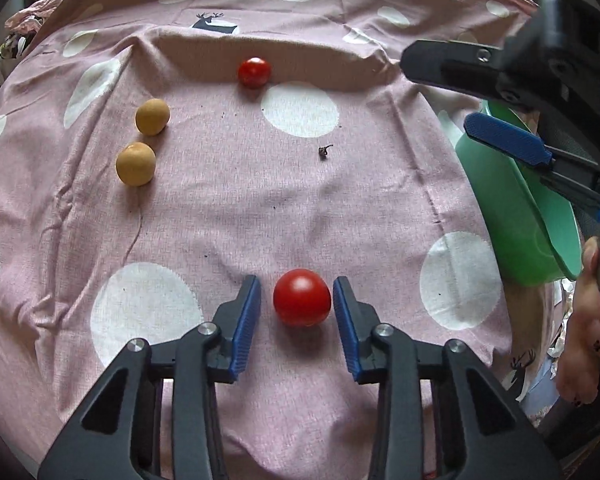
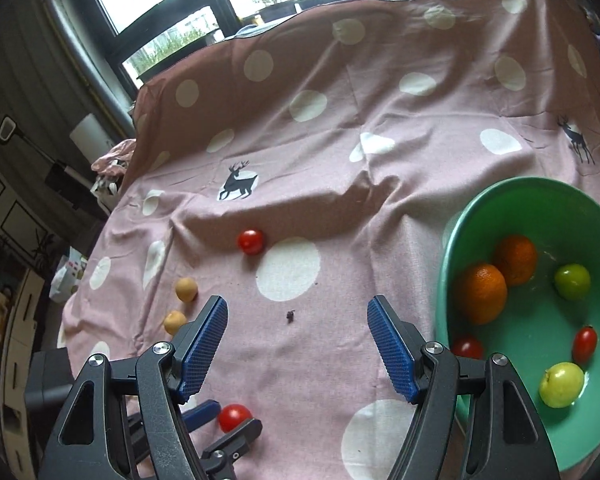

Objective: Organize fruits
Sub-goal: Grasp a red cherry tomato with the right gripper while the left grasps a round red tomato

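Red tomato [image 1: 302, 297] between left claw [image 1: 296, 312] pads, right pad touching, left pad narrowly apart, right claw [image 2: 298, 350] spread empty beside green bowl [image 2: 452, 240]

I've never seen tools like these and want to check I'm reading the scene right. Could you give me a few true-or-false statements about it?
1. The green bowl holds two oranges. True.
2. The right gripper holds a tomato. False: its jaws stand open and empty above the cloth.
3. Two tan round fruits lie near each other on the cloth. True.
4. The cloth is plain blue. False: it is pink with white dots and deer.
5. A red tomato sits between the fingers of the left gripper. True.
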Motion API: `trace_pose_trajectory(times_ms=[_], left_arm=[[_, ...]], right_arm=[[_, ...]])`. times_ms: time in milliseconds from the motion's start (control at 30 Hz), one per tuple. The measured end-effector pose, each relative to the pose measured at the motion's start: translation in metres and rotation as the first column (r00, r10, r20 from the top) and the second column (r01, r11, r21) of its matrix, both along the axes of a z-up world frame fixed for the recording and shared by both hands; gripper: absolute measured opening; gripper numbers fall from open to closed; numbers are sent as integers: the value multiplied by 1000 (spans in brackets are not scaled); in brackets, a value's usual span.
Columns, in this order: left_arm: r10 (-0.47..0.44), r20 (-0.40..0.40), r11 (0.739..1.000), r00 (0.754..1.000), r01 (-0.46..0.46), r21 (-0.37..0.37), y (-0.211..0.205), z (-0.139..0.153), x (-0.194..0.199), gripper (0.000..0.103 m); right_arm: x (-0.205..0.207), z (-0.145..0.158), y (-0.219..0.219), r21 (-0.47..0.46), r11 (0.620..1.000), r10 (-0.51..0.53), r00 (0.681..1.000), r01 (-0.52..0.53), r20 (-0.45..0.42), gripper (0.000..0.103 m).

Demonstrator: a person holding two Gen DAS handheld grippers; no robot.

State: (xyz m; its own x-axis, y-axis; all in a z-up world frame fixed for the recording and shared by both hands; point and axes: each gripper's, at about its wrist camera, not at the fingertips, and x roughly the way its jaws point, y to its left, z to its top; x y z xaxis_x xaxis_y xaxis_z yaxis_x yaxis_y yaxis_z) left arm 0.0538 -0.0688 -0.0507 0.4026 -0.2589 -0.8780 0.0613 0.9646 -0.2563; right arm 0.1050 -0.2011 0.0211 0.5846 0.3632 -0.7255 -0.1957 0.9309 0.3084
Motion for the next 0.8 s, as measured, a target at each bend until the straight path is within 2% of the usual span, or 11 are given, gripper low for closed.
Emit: trace_pose_trajectory(times_ms=[33, 100, 200, 267, 367, 467, 633, 733, 800], left_arm=[[-11, 2, 1000, 1000, 11, 1, -1, -1, 1, 27], [-3, 8, 1000, 1000, 3, -4, 0, -1, 2, 27], [20, 1, 999, 1000, -20, -30, 8, 0, 2, 27], [48, 13, 998, 999, -48, -37, 16, 5, 1, 27], [105, 40, 993, 994, -103, -53, 35, 15, -1, 27], [182, 54, 981, 982, -177, -81, 61, 24, -2, 27], [312, 80, 948, 947, -306, -86, 94, 33, -5, 27], [347, 96, 936, 933, -337, -106, 104, 39, -9, 27], [357, 103, 932, 928, -346, -108, 106, 41, -11, 27]], right_arm=[[4, 1, 3, -5, 1000, 1, 1000, -1, -5, 73], [15, 3, 11, 5, 1000, 11, 1000, -11, -9, 63], [37, -3, 26, 33, 998, 48, 997, -47, -54, 55], [51, -11, 40, 1, 998, 61, 995, -61, -84, 51], [67, -23, 59, -39, 995, 85, 991, -89, -106, 49], [84, -30, 72, -18, 994, 108, 986, -111, -126, 49], [104, -41, 93, -90, 993, 70, 988, -82, -139, 49], [109, -48, 102, -101, 990, 79, 986, -94, -150, 48], [111, -50, 108, -137, 986, 74, 988, -93, -139, 42]])
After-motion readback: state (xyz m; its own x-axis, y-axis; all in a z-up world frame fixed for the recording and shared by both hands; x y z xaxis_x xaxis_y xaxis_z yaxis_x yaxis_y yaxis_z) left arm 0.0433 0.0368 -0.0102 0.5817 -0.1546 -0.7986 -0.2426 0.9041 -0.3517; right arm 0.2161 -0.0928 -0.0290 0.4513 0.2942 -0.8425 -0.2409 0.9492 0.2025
